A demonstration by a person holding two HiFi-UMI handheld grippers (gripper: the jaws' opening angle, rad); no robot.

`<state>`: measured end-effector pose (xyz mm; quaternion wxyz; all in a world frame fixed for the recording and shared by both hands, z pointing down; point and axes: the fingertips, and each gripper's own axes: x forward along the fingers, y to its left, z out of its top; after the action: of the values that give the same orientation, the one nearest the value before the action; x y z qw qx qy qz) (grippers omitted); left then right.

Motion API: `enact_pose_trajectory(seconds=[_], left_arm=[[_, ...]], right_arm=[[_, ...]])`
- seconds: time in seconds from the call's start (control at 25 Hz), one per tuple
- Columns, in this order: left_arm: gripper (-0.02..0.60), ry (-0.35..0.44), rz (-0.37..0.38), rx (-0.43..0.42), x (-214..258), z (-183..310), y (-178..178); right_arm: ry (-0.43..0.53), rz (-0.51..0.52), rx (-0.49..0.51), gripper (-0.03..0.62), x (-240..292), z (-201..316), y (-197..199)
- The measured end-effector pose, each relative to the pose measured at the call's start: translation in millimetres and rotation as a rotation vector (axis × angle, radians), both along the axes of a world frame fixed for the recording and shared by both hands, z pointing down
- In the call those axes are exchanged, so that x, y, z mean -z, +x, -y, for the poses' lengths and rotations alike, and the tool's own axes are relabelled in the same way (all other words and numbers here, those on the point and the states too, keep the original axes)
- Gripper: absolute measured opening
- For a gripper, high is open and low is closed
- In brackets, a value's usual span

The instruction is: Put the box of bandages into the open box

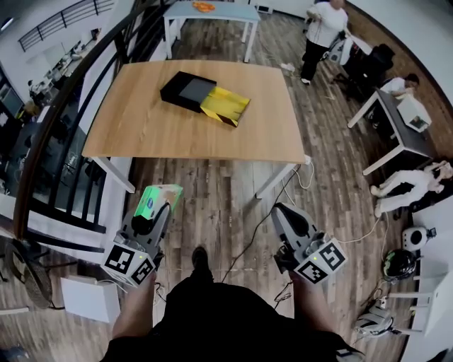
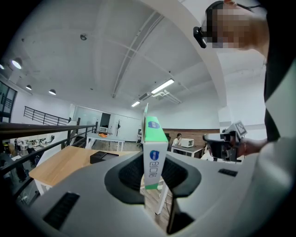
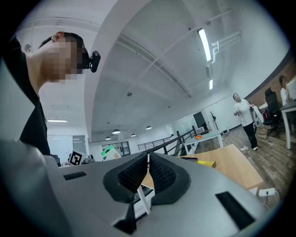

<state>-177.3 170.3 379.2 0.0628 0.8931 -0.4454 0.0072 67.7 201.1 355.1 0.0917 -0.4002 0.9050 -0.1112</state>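
Observation:
The box of bandages [image 1: 160, 199], green and white, stands upright between the pads of my left gripper [image 1: 157, 206], which is shut on it. In the left gripper view the bandage box [image 2: 153, 149] fills the gap of the left gripper [image 2: 152, 166]. The open box [image 1: 188, 91] is black with a yellow flap [image 1: 225, 106] and lies on the wooden table [image 1: 141, 120], well ahead of both grippers. My right gripper [image 1: 280, 213] is held low at the right, off the table. Its jaws meet with nothing between them, as the right gripper [image 3: 147, 167] view shows.
I stand on wood flooring in front of the table, whose white legs [image 1: 277, 180] and a floor cable [image 1: 258, 226] lie ahead. A dark railing [image 1: 64, 120] runs along the left. People and desks [image 1: 396, 120] are at the right, a second table [image 1: 212, 14] behind.

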Motion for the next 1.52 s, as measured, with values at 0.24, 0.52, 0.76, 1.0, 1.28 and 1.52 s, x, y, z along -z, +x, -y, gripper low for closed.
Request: enact_pose_trajectory(seconds=[0.24,0.52,0.76,1.0,1.28,1.52], left_arm=[[0.098,0.024,-0.006,-0.001,7.4,50.6,-27.1],[0.098,0.036,-0.016,-0.021,15.7,94.4,-57.5],[0.098,0.035,-0.019,-0.035,17.7,114.8,-62.3],[0.098,0.021,-0.013,-0.039,11.9,135.0,-55.8],[0.098,0.017,0.010,-0.012,6.3,174.9,-41.3],[0.098,-0.009,0.028,-0.017,1.5,223.3,4.8]], right_arm=[[0.004,-0.009,0.001,0.038,5.0,53.1,-27.7],[0.026,-0.017,-0.002,0.040,23.9,94.9,-63.9],[0.033,-0.015,-0.037,0.038,27.5,108.9,-61.6],[0.027,-0.004,-0.042,0.038,21.8,132.1,-54.2],[0.025,0.027,-0.004,0.038,13.8,179.7,-40.5],[0.000,0.059,0.005,0.038,-1.2,231.5,0.2]])
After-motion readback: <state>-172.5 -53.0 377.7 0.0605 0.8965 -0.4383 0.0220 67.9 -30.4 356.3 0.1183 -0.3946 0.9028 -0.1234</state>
